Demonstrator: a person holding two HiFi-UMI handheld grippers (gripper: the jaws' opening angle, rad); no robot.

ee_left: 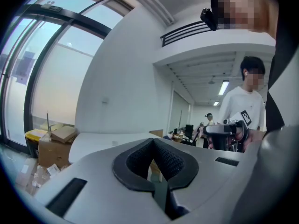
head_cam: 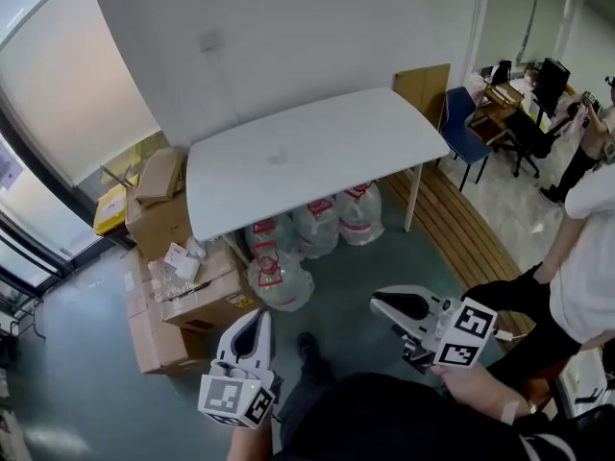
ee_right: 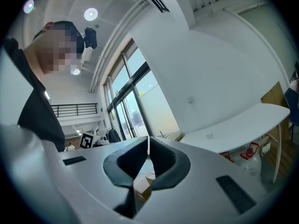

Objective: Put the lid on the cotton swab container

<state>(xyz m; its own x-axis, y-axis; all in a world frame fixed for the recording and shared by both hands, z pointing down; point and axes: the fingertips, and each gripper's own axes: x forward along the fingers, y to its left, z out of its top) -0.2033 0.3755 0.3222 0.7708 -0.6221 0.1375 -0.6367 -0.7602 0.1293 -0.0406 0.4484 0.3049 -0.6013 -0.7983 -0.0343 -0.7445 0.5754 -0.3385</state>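
No cotton swab container or lid can be made out in any view. A white table (head_cam: pixel 307 152) stands ahead by the wall, with only a faint small mark (head_cam: pixel 279 157) on its top, too small to identify. My left gripper (head_cam: pixel 260 315) is low at the left, well short of the table, jaws shut and empty. In the left gripper view its pads (ee_left: pixel 140 160) meet at the tip. My right gripper (head_cam: pixel 378 303) is held at the right, pointing left, also shut with nothing in it. Its pads (ee_right: pixel 161 160) touch in the right gripper view.
Cardboard boxes (head_cam: pixel 183 296) are stacked left of the table. Filled plastic bags (head_cam: pixel 317 224) sit under it. A wooden bench (head_cam: pixel 471 233) and a blue chair (head_cam: pixel 466 128) stand to the right. A person in a white shirt (head_cam: pixel 588 257) stands close at the right.
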